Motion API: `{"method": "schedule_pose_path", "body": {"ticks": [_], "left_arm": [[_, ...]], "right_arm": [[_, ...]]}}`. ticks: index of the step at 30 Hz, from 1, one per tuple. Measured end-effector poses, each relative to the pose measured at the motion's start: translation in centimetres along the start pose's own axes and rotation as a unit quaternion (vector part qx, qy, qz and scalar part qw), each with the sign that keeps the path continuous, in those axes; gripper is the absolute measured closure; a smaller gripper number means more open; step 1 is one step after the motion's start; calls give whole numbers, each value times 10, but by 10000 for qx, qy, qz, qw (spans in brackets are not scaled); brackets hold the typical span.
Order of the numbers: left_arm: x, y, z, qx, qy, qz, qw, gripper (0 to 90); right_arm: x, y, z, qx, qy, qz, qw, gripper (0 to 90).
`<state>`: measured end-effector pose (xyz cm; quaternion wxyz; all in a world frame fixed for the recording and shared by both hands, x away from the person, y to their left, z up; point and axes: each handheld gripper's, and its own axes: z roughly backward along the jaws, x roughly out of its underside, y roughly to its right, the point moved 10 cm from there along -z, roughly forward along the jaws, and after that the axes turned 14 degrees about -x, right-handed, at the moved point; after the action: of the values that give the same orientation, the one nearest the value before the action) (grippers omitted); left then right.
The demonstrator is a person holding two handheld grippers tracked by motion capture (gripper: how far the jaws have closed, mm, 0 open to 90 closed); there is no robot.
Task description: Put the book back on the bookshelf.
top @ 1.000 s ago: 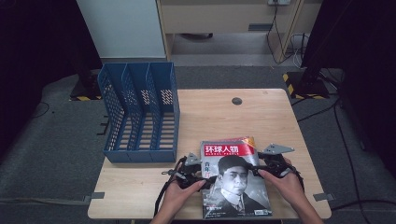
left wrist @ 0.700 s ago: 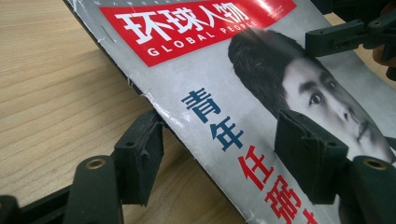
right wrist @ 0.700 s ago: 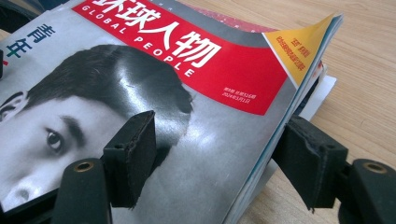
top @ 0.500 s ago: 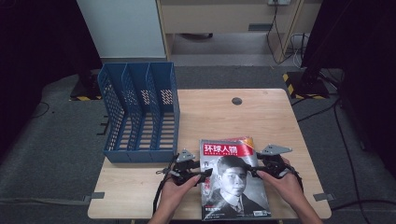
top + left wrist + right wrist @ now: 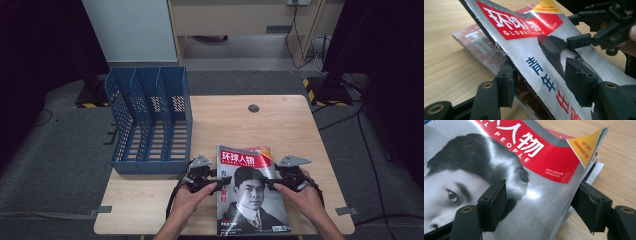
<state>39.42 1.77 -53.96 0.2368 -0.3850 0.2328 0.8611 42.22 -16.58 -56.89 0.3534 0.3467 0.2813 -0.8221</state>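
Straddling the magazine's [image 5: 248, 192] spine edge, the left tool [image 5: 537, 78] has its jaws apart, one above the cover, one beneath. The right tool [image 5: 540, 202] likewise straddles the opposite edge with jaws apart, a second magazine [image 5: 477, 47] lying underneath on the counter [image 5: 295, 125].

Both forearms enter from the near edge in the high view and angle slightly inward; the left hand [image 5: 192, 197] holds the left hand-held gripper [image 5: 216, 175] and the right hand [image 5: 302, 197] holds the right hand-held gripper [image 5: 270, 181]. The two point toward each other, jaws level and low. In the gripper views, each hand-held gripper has its jaws spread apart, one pad above and one pad below a raised edge, not pressed closed.
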Motion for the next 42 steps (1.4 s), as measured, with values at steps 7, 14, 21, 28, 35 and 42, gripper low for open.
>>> {"method": "schedule_pose_path", "body": {"ticks": [7, 14, 21, 28, 35, 42], "left_arm": [[-14, 1, -5, 408, -150, 230, 9988, 477], [-28, 5, -19, 437, -342, 119, 9984, 482], [-45, 7, -30, 473, -626, 128, 9968, 462], [-57, 6, -35, 532, -719, 158, 9959, 467], [-61, 4, -39, 600, -847, 290, 9942, 497], [-62, 9, -51, 545, -918, 347, 9937, 458]], "right_arm": [[-1, 0, -2, 0, 10, 8, 10000, 281], [-1, 0, -3, -9, -1, 48, 10000, 267], [-1, -1, -4, 17, -11, 90, 10000, 261], [-3, -2, -4, 2, -46, 137, 9999, 259], [-4, -3, -7, 37, -13, 192, 9998, 253], [-4, -4, -8, 72, 36, 200, 9998, 246]]}}
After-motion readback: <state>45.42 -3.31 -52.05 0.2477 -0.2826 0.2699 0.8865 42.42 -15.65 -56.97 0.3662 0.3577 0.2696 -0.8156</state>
